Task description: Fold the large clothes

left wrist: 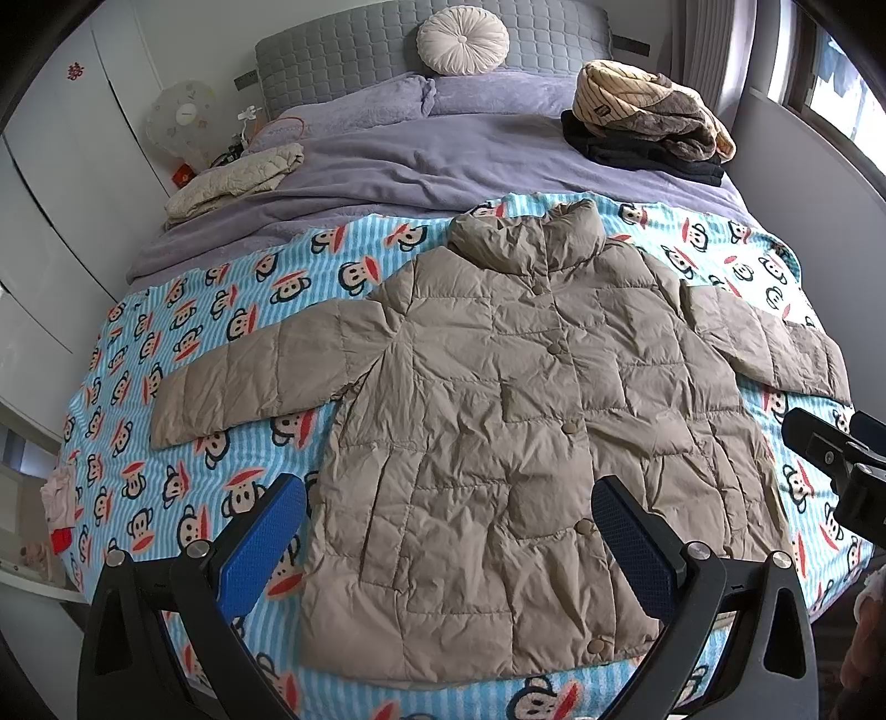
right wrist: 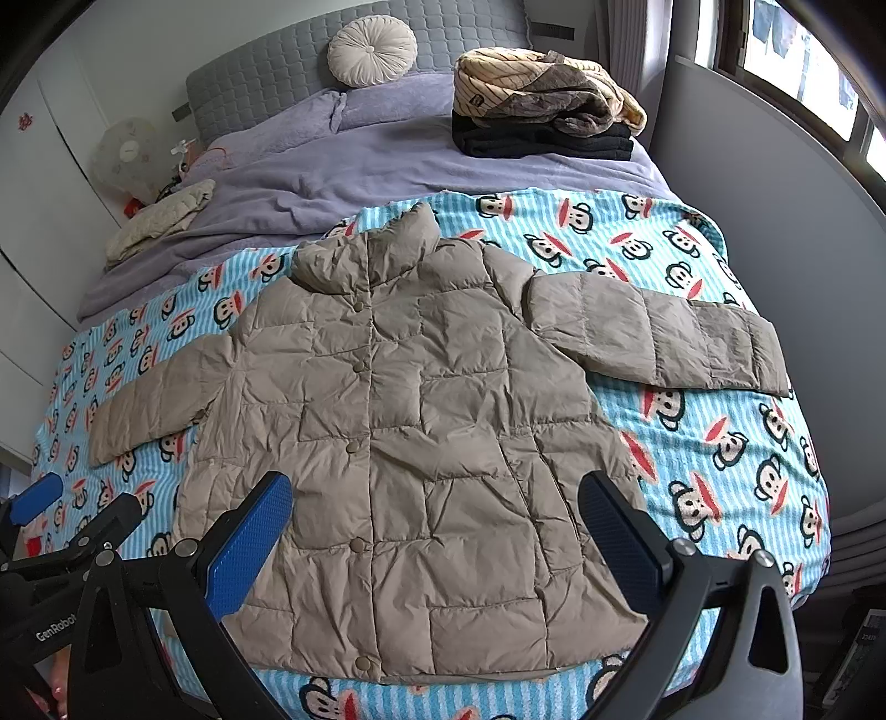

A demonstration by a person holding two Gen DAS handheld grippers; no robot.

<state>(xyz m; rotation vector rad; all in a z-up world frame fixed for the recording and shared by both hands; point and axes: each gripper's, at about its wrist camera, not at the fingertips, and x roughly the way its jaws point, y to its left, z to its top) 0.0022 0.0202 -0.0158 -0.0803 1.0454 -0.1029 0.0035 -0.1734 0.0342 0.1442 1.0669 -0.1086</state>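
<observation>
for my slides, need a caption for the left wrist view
Open left gripper above a tan jacket spread flat, buttoned, on a monkey-print blanket.

A blue-striped blanket printed with cartoon monkey faces (left wrist: 232, 332) covers the near half of the bed, over a lilac fleece bedspread (left wrist: 421, 160). A round cream pleated cushion (left wrist: 462, 41) leans on the grey quilted headboard (left wrist: 332, 55). Near it sits a pile of tan striped, grey furry and black folded clothes (left wrist: 648, 122). A cream quilted garment (left wrist: 232, 180) lies at the opposite edge, beside a white fan (left wrist: 185, 119).
</observation>
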